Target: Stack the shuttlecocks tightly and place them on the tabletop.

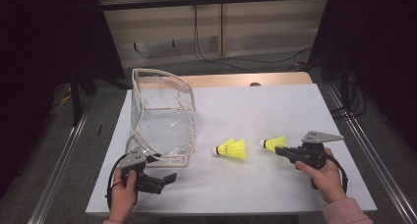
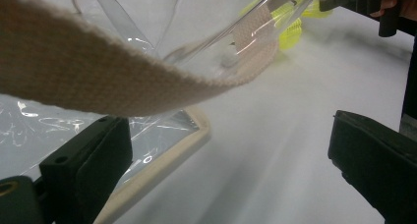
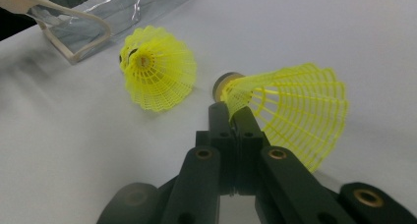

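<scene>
High view: a white tabletop carries a clear plastic bag with beige webbing trim, standing upright at the left, its handles rising above the open top. Two yellow shuttlecocks lie to its right. The nearer shuttlecock rests on its side on the tabletop, just right of the bag's lower corner and free of both tongs. The second shuttlecock lies a little further right, near the first but apart from it.

Right tongs, held in the person's right hand, reach in from the right. Right gripper view shows the two black jaws brought together and clamped on the edge of the second shuttlecock's yellow skirt, cork end pointing away from the tongs. The free shuttlecock lies beyond on the white surface, skirt opening facing the camera, with the bag's corner behind it.

Left tongs, held in the left hand, sit at the near left, just in front of the bag's base. Left gripper view shows the jaws standing wide apart with nothing between them; a beige webbing strap of the bag crosses close above, not gripped.
</scene>
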The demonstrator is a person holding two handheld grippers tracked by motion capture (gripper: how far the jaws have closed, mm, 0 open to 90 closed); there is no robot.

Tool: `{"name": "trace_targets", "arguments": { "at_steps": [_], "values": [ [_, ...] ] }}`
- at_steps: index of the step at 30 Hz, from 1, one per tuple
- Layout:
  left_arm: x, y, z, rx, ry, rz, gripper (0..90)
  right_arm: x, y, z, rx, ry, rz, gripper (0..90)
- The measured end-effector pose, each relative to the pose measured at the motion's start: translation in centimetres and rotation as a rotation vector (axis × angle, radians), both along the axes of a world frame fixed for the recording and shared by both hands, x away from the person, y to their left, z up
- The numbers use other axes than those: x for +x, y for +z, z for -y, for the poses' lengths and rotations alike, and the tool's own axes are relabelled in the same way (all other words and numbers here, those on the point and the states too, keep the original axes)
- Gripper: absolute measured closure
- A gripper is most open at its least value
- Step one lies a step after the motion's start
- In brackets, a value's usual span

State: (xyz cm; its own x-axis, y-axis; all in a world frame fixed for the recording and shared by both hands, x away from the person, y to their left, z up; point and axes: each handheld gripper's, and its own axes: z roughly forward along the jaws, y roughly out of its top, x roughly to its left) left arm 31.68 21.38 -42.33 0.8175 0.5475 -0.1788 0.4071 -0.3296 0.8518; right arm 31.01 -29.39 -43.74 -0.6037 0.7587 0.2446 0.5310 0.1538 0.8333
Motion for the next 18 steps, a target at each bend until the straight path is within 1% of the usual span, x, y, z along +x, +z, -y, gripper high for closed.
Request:
{"name": "trace_targets", "arguments": {
  "at_steps": [2, 4, 6, 8, 9, 14, 15, 18],
  "values": [
    [0.01, 0.01, -0.02, 0.005, 0.000, -0.001, 2.9, 0.02, 0.04, -0.09, 0.001, 0.006, 0.004, 89.5],
    [-0.01, 0.00, -0.02, -0.003, 0.000, -0.001, 2.8, 0.03, 0.05, -0.16, 0.002, 0.009, 0.008, 89.5],
    [0.01, 0.02, -0.02, 0.006, 0.000, -0.001, 2.9, 0.04, 0.06, -0.23, 0.009, 0.017, 0.007, 89.5],
    [-0.02, 0.02, -0.01, -0.002, -0.001, 0.000, 2.9, 0.03, 0.10, -0.29, 0.011, 0.019, 0.008, 89.5],
    [0.01, 0.03, -0.01, 0.005, 0.001, 0.000, 2.9, 0.04, 0.12, -0.32, 0.015, 0.020, 0.009, 89.5],
    [0.01, 0.01, -0.01, 0.006, 0.001, 0.000, 2.9, 0.05, 0.16, -0.41, 0.017, 0.023, 0.011, 89.5],
    [-0.01, 0.00, 0.00, -0.002, -0.002, 0.000, 2.8, 0.05, 0.13, -0.45, 0.017, 0.025, 0.012, 89.5],
    [0.00, 0.02, -0.04, -0.001, -0.001, 0.000, 2.9, 0.08, 0.09, -0.60, 0.021, 0.029, 0.010, 89.5]
  ]
}}
